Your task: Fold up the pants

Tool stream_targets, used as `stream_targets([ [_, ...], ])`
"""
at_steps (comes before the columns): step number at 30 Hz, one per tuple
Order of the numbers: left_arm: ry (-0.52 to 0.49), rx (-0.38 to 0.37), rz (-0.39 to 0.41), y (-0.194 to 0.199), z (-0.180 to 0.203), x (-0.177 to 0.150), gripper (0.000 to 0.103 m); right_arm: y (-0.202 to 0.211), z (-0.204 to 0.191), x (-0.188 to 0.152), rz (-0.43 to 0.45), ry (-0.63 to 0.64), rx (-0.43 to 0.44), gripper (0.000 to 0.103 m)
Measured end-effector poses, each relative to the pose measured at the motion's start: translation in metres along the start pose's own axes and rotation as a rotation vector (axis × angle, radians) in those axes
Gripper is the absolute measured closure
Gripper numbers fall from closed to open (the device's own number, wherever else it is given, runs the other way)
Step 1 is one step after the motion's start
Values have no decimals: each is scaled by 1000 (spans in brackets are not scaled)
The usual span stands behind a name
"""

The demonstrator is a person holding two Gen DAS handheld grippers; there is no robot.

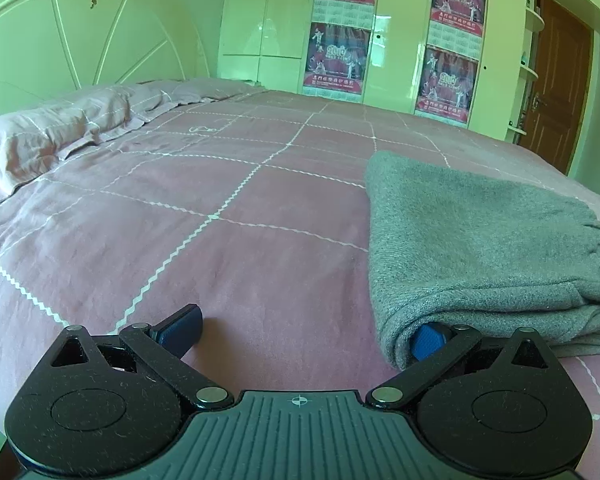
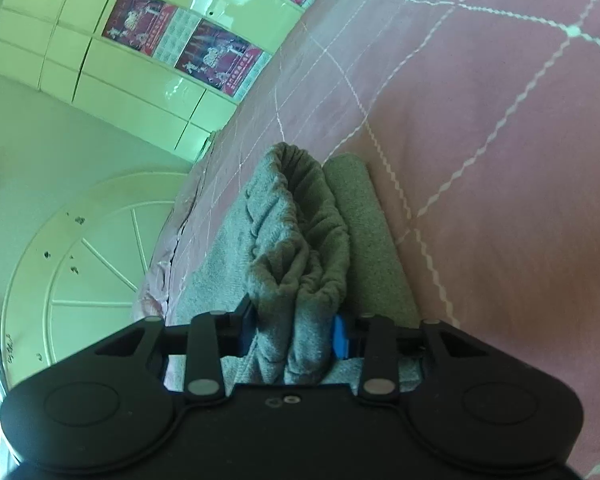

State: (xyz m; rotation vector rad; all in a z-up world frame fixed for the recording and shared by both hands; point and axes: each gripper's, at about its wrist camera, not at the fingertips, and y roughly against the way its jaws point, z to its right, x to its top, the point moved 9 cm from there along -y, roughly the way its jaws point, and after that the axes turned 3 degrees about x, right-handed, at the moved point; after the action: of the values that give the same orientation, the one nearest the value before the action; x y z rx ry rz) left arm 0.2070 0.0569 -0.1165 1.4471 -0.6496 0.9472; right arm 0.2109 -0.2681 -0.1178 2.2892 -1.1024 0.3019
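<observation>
Looking past our left claw [image 1: 300, 332], we see it spread wide, one finger tucked under the folded grey pants [image 1: 480, 248] on the pink bed [image 1: 220, 200]. Our right claw [image 2: 296, 332], rolled sideways, pinches the bunched waistband.

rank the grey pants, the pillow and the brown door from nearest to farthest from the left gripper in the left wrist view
1. grey pants, folded, at the right; the left gripper's right finger is tucked under their near edge.
2. pillow, far left on the bed.
3. brown door, past the bed, far right.
</observation>
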Motion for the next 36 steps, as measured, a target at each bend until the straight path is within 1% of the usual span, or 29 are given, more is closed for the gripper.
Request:
stream_targets([
  [1, -3, 3, 37, 7, 1, 4, 0, 3, -10, 3, 6, 40, 4, 82],
  [3, -25, 21, 139, 24, 3, 14, 0, 16, -35, 8, 42, 104, 56, 83],
  [4, -26, 28, 168, 29, 2, 17, 0, 26, -49, 13, 67, 132, 97, 83],
  [5, -24, 25, 180, 30, 1, 18, 0, 33, -61, 18, 92, 154, 134, 83],
  [6, -21, 17, 163, 27, 0, 17, 0, 41, -70, 23, 116, 172, 167, 83],
  [7, -21, 4, 126, 21, 1, 12, 0, 46, -73, 25, 128, 186, 176, 83],
  [8, -19, -9, 86, 14, 2, 7, 0, 47, -68, 26, 132, 198, 157, 83],
  [9, -24, -14, 43, 8, 4, 2, 0, 42, -51, 25, 122, 198, 107, 83],
  [10, -33, -12, 19, 4, 6, -2, 0, 33, -26, 23, 95, 159, 45, 83],
  [11, -45, -13, 10, 2, 8, -3, 0, 18, 11, 16, 37, 44, -38, 83],
  [12, -56, -13, 6, 2, 11, -4, 0, 12, 33, 9, 12, -56, -37, 83],
  [13, -62, -12, 6, 3, 12, -5, 0, 15, 38, 9, 49, -101, 29, 83],
  [14, -61, -12, 4, 4, 12, -5, 0, 17, 35, 8, 53, -82, 33, 83],
  [16, -54, -11, 0, 4, 11, -5, 0, 17, 25, 6, 51, -30, 10, 81],
  [21, -50, -14, 7, 7, 12, -5, 0, 15, 29, 9, 42, -66, 19, 80],
  [23, -51, -16, 14, 9, 11, -4, 0, 17, 26, 6, 39, -56, 17, 78],
  [27, -55, -17, -6, 5, 11, -6, 0, 19, 27, 6, 24, -52, 16, 75],
  [29, -59, -17, -9, 5, 12, -7, 0, 21, 26, 6, 19, -55, 20, 71],
  [36, -59, -16, -11, 5, 12, -6, 0, 22, 25, 3, 1, -33, 16, 70],
])
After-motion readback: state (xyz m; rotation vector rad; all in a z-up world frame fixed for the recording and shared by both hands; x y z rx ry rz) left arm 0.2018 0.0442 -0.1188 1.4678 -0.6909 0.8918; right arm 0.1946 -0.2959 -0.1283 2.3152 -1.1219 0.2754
